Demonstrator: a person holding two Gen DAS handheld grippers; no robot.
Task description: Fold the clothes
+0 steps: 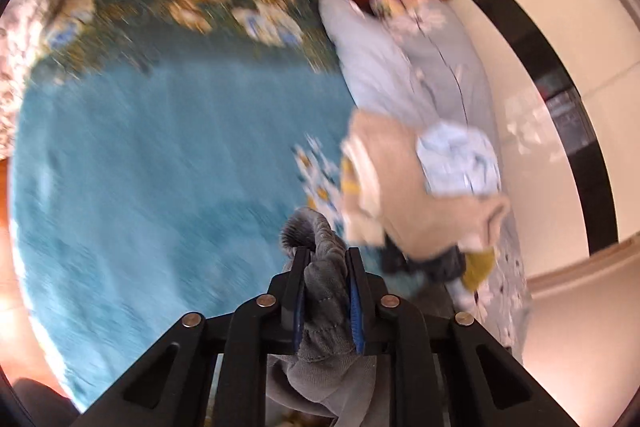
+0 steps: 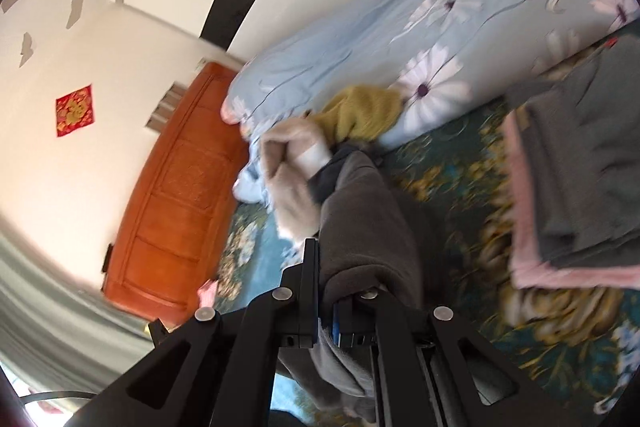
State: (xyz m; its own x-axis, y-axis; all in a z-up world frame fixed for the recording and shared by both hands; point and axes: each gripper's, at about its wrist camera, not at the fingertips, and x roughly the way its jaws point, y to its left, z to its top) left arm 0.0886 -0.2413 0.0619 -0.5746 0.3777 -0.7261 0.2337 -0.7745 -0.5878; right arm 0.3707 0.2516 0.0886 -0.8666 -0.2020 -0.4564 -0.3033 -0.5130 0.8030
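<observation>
Both the left gripper (image 1: 327, 269) and right gripper (image 2: 340, 267) clamp a grey garment (image 2: 366, 219), lifted over the bed (image 1: 140, 167); next, I judge, spreading it flat.

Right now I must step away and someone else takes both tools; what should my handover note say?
Left hand-held gripper: shut on the grey garment.
Right hand-held gripper: shut on the same grey garment, which drapes over it.
Unfolded pile of beige, light blue and mustard clothes lies on the bed beside the floral quilt.
Done: folded stack, grey on pink, on the bed.
Left: fold the held garment, then the pile.
</observation>
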